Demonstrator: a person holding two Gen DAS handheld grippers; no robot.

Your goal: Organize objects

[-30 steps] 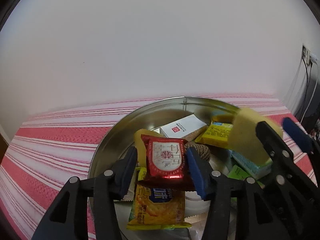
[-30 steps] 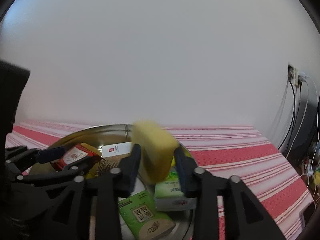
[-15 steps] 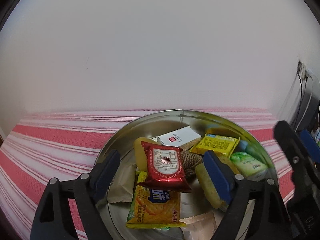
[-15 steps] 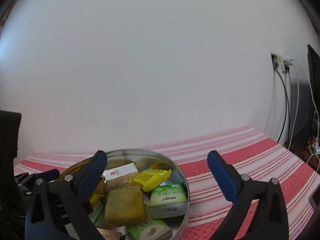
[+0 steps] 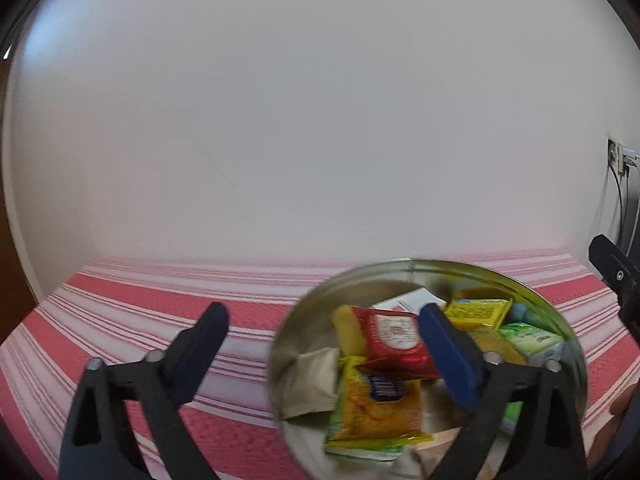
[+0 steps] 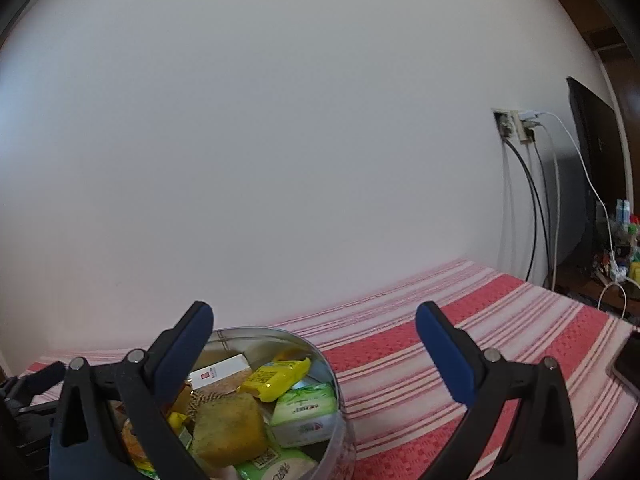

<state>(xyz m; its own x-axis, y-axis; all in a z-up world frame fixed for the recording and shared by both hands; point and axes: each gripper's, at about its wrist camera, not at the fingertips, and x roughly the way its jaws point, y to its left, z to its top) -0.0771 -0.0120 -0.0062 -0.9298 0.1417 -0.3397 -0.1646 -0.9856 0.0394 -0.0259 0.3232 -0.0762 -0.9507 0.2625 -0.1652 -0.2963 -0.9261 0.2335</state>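
Both the left gripper and the right gripper are spread wide with nothing between their fingers. The round metal tin sits at seven o'clock in the right wrist view. In it the yellow sponge lies flat, long axis towards one o'clock, beside a green tissue pack.

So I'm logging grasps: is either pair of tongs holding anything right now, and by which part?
Nothing is held. The left tongs and right tongs are both open and empty; the sponge lies in the tin.

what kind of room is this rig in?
Likely a home room, not a lab: red-and-white striped tablecloth, round metal tin of snack packets, wall socket with trailing cables, household clutter at far right.
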